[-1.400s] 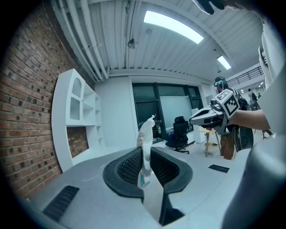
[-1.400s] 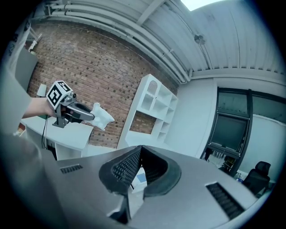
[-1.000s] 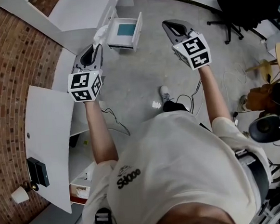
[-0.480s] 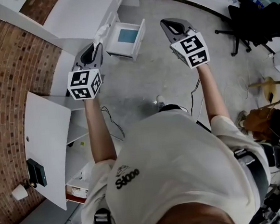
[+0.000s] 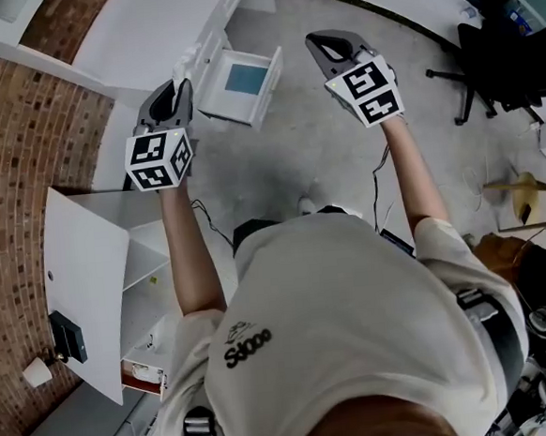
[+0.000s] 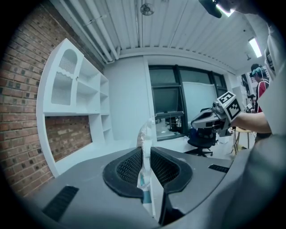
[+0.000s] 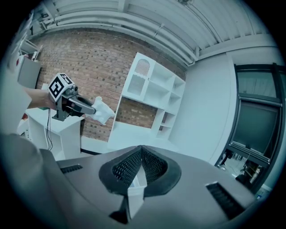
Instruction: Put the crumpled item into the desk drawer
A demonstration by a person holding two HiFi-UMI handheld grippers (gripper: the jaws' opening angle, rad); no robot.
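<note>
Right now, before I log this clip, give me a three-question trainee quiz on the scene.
1. True or false: the desk drawer is shut.
2. Which one holds the crumpled item? A: left gripper. B: right gripper. C: neither.
3. Fill in: the right gripper's jaws are ___ (open or shut).
Key: 1 false, it is pulled open; 2 A; 3 shut.

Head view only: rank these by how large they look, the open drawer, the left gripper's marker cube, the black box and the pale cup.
Largest to smallest:
1. open drawer
2. marker cube, nearest the camera, so inflated
3. black box
4. cup, only slightly smaller than the box
</note>
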